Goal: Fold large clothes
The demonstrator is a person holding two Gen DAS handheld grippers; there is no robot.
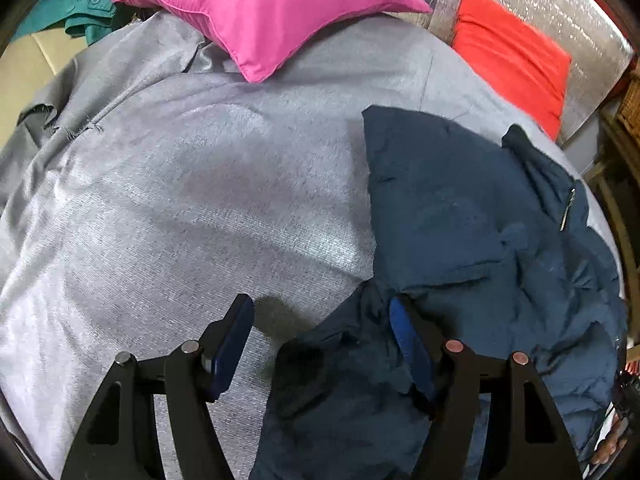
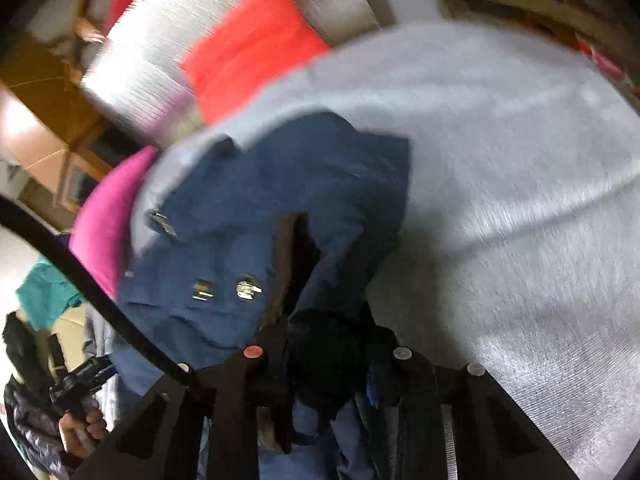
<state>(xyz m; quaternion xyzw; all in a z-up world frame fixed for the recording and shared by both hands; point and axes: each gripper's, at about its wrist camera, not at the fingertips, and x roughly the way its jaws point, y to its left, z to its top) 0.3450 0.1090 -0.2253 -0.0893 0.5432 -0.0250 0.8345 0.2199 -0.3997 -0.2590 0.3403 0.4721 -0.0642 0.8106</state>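
While the navy jacket (image 1: 472, 232) lies crumpled on the grey bedspread (image 1: 200, 200) near a pink pillow (image 1: 260, 8), the left gripper (image 1: 320, 344) spreads wide over its hem and the right gripper (image 2: 320, 360) pinches its fabric

right view motion-blurred | right gripper (image 2: 324, 364) tips buried in jacket (image 2: 248, 208) (grip unclear)

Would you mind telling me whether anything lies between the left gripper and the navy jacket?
Nothing visible does. The left gripper is open, directly at the navy jacket: its right finger rests against the fabric, its left over bare grey bedspread. The pink pillow lies far beyond.
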